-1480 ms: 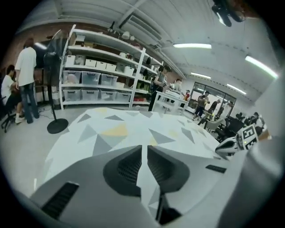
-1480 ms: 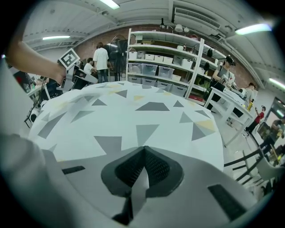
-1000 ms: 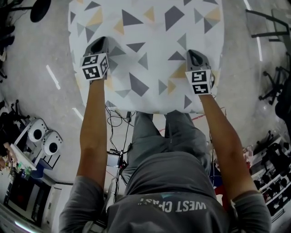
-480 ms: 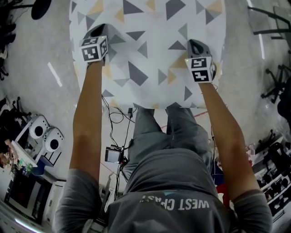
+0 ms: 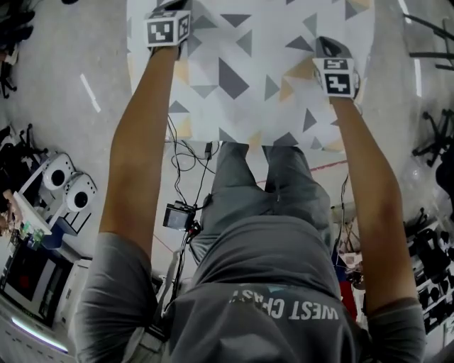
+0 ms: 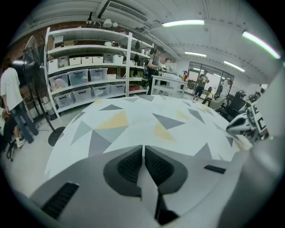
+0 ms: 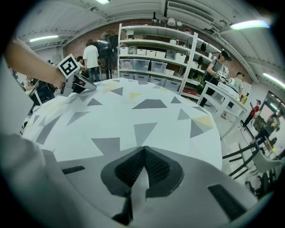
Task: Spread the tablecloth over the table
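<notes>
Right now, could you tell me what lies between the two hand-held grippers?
Only the tablecloth itself, a bare stretch of triangle print with nothing on it, as the head view shows.

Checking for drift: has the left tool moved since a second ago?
Cannot tell: the left tool sits higher in the head view, but the floor stripe shifted up too.

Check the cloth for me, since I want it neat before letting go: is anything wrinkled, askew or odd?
Nothing stands out. The tablecloth lies smooth across the top, with no bunching, stains or tears visible. The left gripper and right gripper are each shut on a pinch of its fabric.
</notes>
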{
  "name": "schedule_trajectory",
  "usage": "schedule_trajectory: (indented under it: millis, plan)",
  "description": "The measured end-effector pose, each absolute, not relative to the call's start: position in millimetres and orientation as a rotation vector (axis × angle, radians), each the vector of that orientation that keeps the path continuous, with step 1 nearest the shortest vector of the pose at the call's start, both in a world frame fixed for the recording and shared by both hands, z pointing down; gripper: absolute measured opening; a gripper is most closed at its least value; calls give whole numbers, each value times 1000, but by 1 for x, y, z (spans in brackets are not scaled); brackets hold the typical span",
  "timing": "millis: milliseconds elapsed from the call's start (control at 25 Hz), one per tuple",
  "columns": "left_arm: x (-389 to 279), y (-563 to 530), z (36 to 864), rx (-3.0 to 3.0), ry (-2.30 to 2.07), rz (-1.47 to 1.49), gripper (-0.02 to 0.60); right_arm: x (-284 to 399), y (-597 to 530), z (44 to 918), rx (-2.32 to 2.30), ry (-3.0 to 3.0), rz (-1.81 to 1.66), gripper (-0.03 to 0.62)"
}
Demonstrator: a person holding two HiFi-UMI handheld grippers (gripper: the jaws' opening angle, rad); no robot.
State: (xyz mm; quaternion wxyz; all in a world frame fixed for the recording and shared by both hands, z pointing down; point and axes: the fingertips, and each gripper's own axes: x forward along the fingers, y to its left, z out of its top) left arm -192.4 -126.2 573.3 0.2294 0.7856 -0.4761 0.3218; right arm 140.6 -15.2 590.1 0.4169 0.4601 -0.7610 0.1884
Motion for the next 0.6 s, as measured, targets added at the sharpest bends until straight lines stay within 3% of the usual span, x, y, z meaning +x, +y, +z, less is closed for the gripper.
schedule_trajectory:
  millis: [320, 600]
  plan:
    - [-186, -95, 515, 2278, -1306, 756, 2, 129, -18, 559, 1178, -1936, 526, 8]
    - [-188, -51, 409, 2424, -1328, 661, 2, 83, -7, 434, 1240, -2147, 441, 8]
